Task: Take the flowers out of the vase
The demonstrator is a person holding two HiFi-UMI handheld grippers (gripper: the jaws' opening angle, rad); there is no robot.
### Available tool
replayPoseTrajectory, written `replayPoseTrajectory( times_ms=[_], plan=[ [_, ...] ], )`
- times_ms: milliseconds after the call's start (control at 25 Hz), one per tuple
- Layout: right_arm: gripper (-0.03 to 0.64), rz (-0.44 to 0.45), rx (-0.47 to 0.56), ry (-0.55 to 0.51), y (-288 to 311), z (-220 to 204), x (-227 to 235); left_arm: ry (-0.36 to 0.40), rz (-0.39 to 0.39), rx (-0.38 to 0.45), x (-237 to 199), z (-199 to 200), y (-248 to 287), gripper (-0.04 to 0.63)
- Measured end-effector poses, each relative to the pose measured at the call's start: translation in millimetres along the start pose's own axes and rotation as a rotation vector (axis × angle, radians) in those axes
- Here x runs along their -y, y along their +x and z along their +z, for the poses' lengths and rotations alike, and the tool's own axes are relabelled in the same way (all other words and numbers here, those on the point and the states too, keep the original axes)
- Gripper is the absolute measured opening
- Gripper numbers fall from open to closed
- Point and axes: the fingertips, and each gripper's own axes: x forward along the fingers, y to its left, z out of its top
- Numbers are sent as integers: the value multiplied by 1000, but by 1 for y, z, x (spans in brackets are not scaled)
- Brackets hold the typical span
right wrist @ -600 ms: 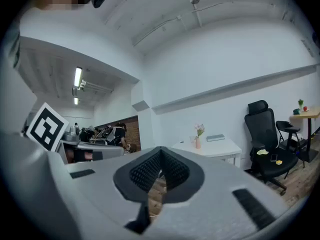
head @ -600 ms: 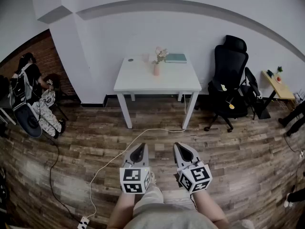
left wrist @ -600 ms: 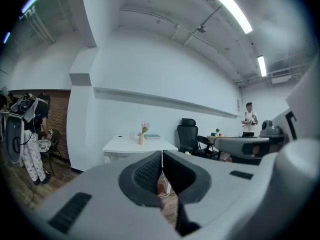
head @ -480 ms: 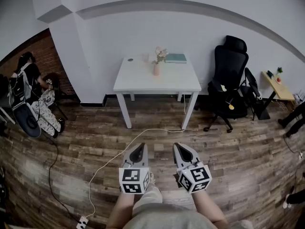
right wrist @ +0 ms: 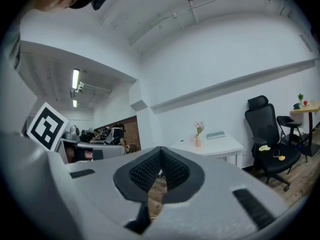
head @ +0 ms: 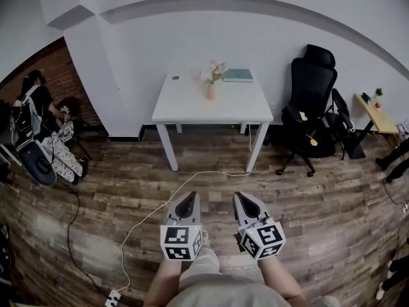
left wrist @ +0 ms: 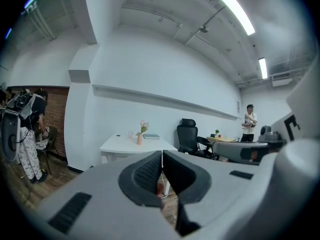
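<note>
Nothing lifted yet: the flowers (head: 217, 70) sit in the vase (head: 210, 93), and the whole job lies ahead.
The vase stands mid-bench (head: 192, 104) toward the far edge, well apart from both tools across the floor (head: 307, 190). Left gripper (head: 190, 199): fingers (left wrist: 146, 175) pressed together, nothing between. Right gripper (head: 241, 199): fingers (right wrist: 144, 172) pressed together too, empty. Approach, pinch and lift all remain.

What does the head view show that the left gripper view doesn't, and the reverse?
Only the head view: the wearer's legs and a power strip on the floor. Only the left gripper view: ceiling light strips and a standing person far right. Both: the white table, pink vase of flowers, black office chair.
</note>
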Motion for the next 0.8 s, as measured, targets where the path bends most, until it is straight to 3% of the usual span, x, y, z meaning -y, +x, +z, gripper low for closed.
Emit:
replayPoseTrajectory(
  times_ms=[360,800],
  plan=[
    [-2,7,-4,6,32,-2,22,-12,-7,-6,-15,-3,37,11],
    [-2,0,-15,-15,114,12,53,-33,-5,-20,-61,12,110,11]
  ],
)
